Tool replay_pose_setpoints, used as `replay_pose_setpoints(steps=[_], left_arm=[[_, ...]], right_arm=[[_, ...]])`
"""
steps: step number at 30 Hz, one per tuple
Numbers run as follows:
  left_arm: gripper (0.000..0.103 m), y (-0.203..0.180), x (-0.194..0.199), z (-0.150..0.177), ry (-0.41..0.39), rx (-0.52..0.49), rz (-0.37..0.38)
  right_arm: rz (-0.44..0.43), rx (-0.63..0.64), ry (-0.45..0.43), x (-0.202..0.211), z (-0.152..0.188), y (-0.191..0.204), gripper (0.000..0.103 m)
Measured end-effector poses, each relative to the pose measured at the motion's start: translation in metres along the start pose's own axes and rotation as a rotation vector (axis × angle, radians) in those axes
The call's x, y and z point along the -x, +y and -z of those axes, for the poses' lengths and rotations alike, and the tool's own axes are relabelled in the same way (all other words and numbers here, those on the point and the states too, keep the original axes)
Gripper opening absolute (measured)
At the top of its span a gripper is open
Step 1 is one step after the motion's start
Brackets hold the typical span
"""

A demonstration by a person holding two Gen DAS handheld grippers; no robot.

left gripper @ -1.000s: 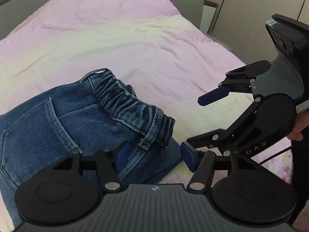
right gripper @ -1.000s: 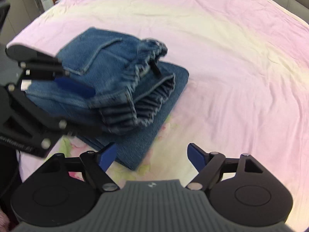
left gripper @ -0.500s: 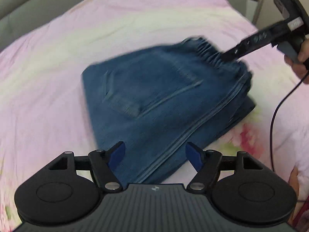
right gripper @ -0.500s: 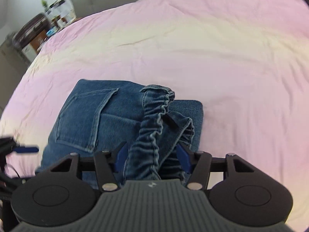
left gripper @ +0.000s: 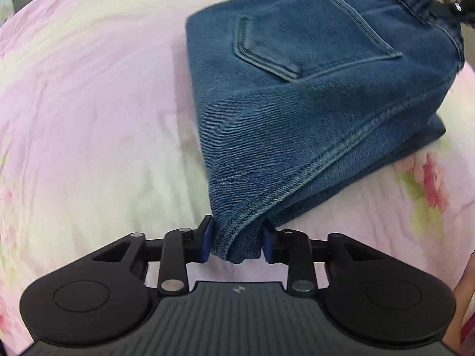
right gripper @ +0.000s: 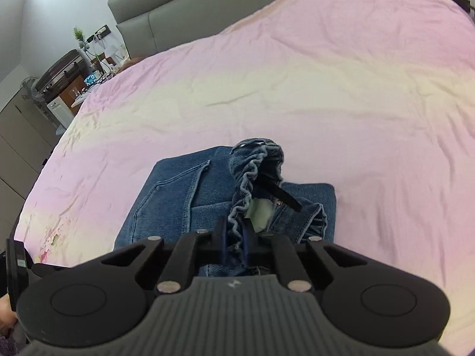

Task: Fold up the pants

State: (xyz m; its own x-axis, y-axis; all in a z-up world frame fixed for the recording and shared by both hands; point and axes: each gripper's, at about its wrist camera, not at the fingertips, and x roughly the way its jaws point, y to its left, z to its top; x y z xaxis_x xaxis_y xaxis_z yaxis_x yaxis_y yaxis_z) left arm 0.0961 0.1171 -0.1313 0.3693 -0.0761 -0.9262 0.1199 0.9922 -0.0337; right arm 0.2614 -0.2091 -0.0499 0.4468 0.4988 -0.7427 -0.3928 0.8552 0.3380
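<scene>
Blue denim pants (left gripper: 311,95) lie folded in a stack on the pink bedsheet (left gripper: 89,89), back pocket up. My left gripper (left gripper: 236,241) is shut on the folded corner of the pants nearest me. In the right wrist view the pants (right gripper: 184,195) lie below me, and my right gripper (right gripper: 234,243) is shut on the gathered elastic waistband (right gripper: 249,175), which stands bunched up above the stack. The right gripper's tip shows at the far right of the left wrist view (left gripper: 454,7), at the waistband.
The bed (right gripper: 326,74) spreads wide beyond the pants, with a grey headboard (right gripper: 207,6) behind. A bedside cabinet with clutter (right gripper: 74,86) stands at the left. The sheet has a floral print (left gripper: 430,178) near its edge.
Both grippers have moved in onto the pants and shut: the left on the near folded corner, the right on the waistband. One second ago both were open beside the stack.
</scene>
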Motion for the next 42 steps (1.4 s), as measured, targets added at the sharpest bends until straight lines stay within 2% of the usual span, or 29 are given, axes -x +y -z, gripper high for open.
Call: replay_pose_setpoints(steps=[3, 5, 8, 10, 11, 13, 15, 17, 18, 20, 21, 24, 28, 31, 36, 40, 41, 42], left_arm=[[0.031, 0.019, 0.008, 0.004, -0.024, 0.119, 0.052], [0.031, 0.030, 0.005, 0.005, -0.011, 0.193, 0.081], [0.031, 0.031, -0.001, 0.007, 0.009, 0.194, 0.070], [0.031, 0.032, -0.003, 0.006, 0.016, 0.192, 0.051], [0.031, 0.033, -0.004, 0.006, 0.023, 0.201, 0.056], [0.030, 0.027, -0.002, 0.003, 0.038, 0.139, 0.049], [0.032, 0.017, 0.005, 0.000, 0.050, 0.059, 0.026], [0.034, 0.012, 0.013, -0.004, 0.071, 0.022, 0.007], [0.034, 0.011, 0.019, -0.006, 0.077, 0.010, 0.003], [0.036, 0.011, 0.034, -0.010, 0.059, -0.013, -0.002], [0.036, 0.012, 0.041, -0.013, 0.046, -0.009, 0.006], [0.039, 0.021, 0.058, -0.028, -0.004, 0.047, 0.042], [0.041, 0.031, 0.052, -0.053, -0.045, 0.112, 0.048], [0.043, 0.035, 0.038, -0.072, -0.066, 0.147, 0.057], [0.043, 0.033, 0.016, -0.093, -0.073, 0.173, 0.069], [0.043, 0.031, 0.005, -0.099, -0.067, 0.178, 0.070], [0.043, 0.031, 0.002, -0.101, -0.064, 0.179, 0.069], [0.043, 0.030, 0.001, -0.102, -0.062, 0.179, 0.067]], right_arm=[[0.074, 0.047, -0.033, 0.014, 0.009, -0.004, 0.001], [0.110, 0.033, -0.006, 0.008, 0.022, -0.014, 0.000], [0.147, -0.001, 0.029, -0.004, 0.044, -0.029, 0.000], [0.253, 0.001, 0.042, -0.008, 0.060, -0.041, 0.000], [0.252, -0.040, 0.062, -0.009, 0.067, -0.053, 0.000], [0.222, -0.166, 0.083, -0.005, 0.081, -0.082, 0.000], [0.185, -0.220, 0.076, 0.003, 0.085, -0.099, 0.000], [0.134, -0.266, 0.043, 0.013, 0.080, -0.103, 0.000], [0.117, -0.273, 0.024, 0.016, 0.075, -0.101, 0.006], [0.074, -0.272, -0.011, 0.020, 0.061, -0.092, 0.025], [0.049, -0.273, -0.028, 0.020, 0.054, -0.089, 0.041], [-0.017, -0.301, -0.056, 0.010, 0.034, -0.075, 0.046], [-0.089, -0.383, -0.057, -0.016, 0.019, -0.076, 0.060], [-0.153, -0.478, -0.024, -0.039, 0.015, -0.085, 0.060], [-0.152, -0.550, 0.025, -0.074, 0.012, -0.098, 0.067], [-0.202, -0.618, 0.051, -0.094, 0.013, -0.108, 0.069], [-0.219, -0.622, 0.056, -0.096, 0.015, -0.110, 0.067], [-0.241, -0.625, 0.060, -0.097, 0.016, -0.110, 0.056]])
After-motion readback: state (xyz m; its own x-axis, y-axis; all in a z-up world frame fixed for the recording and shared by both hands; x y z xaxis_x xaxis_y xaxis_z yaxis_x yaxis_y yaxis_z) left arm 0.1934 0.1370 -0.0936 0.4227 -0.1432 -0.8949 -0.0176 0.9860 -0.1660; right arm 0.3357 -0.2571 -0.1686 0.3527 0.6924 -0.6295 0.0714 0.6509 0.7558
